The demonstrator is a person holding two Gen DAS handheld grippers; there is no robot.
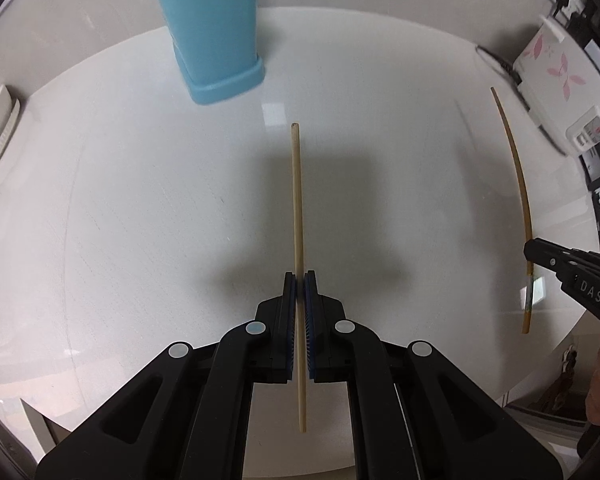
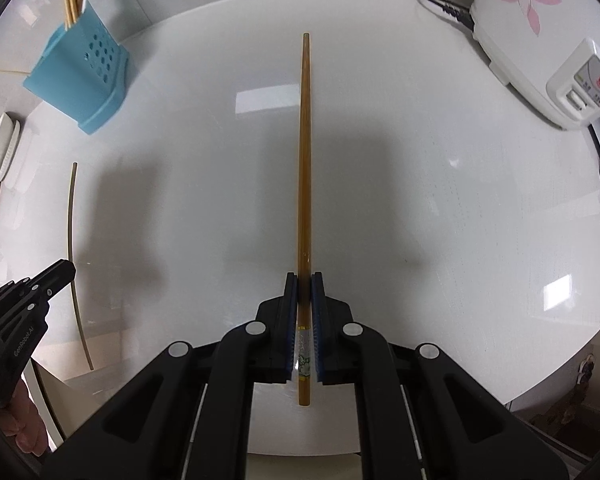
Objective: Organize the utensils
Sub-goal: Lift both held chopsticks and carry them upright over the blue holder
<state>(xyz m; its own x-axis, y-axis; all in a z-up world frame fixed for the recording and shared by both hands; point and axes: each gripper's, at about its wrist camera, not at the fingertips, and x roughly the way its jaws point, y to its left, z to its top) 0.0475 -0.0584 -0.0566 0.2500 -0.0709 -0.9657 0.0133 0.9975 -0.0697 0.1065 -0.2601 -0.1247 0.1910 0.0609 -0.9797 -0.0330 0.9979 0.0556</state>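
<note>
Two chopsticks are in your grippers, one each. Your left gripper (image 1: 300,276) has its jaws clenched on the pale chopstick (image 1: 297,200), with almost no gap between the blue pads; the stick runs straight up the middle of the left wrist frame, its tip near the centre and its tail poking out below the pads. Your right gripper (image 2: 304,278) is likewise clamped tight on the dark chopstick (image 2: 305,152), gripping it near the patterned end, which sits between the pads; the long shaft reaches toward the top centre of the right wrist frame. Each gripper also shows at the edge of the other's view, with its stick as a thin curved line. Both sticks hang over the white table (image 2: 440,200). The blue holder (image 1: 210,36) stands at the upper left of both frames, with more sticks already in it. A white cooker (image 2: 540,60) with pink flowers sits at the upper right.
</note>
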